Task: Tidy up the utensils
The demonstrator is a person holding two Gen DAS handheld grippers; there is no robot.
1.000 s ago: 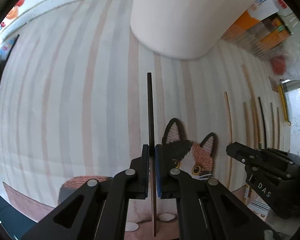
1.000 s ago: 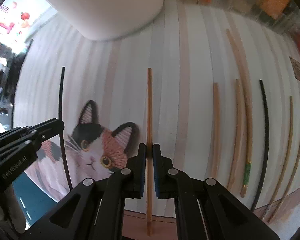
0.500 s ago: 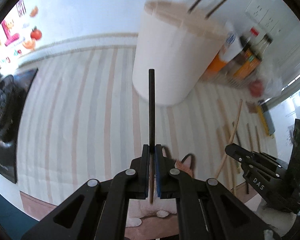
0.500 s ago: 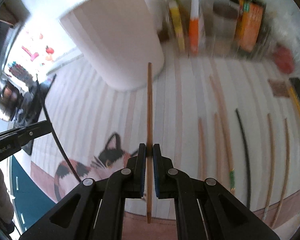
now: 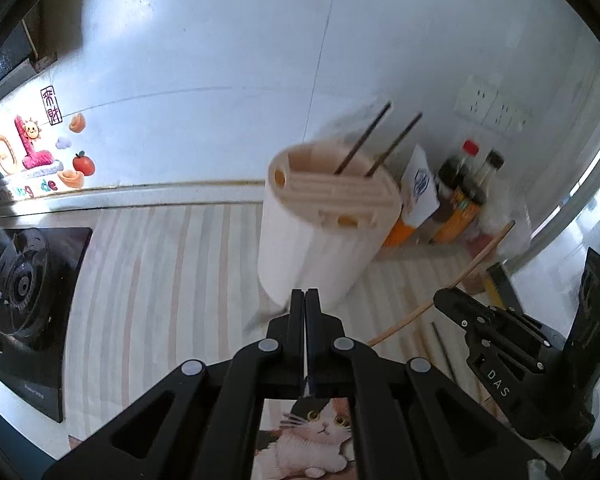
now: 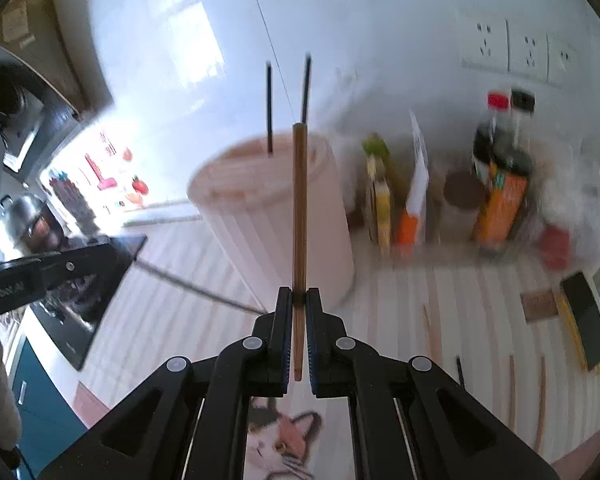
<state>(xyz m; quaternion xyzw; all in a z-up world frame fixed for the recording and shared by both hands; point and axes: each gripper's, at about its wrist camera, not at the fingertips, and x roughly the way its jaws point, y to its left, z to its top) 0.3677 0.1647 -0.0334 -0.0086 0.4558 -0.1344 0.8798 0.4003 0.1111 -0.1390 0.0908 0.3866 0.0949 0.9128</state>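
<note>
— Right, how do the claws stand?

— The right gripper (image 6: 299, 300) is clamped narrow on a wooden chopstick (image 6: 299, 208), which runs straight out along the fingers, its far end up against the rim of the cream holder (image 6: 260, 220). The left gripper (image 5: 305, 300) has its jaws pressed together. A dark chopstick (image 6: 196, 286), blurred, slants away from its tip; it looks pinched at the very end and askew, though I can't be sure.

— And beyond them?

— Two dark sticks (image 6: 269, 108) stand in the holder's slotted top. More chopsticks (image 6: 512, 384) lie on the striped mat (image 6: 172, 320), well apart from the holder, with bottles and cartons against the wall behind.

— So how should the drop go?

— I'd take the wooden one first: tip it steeper, line its end over a free slot, lower it in, then let go. The dark one needs care, since a crooked stick may catch the rim or slip free.
</note>
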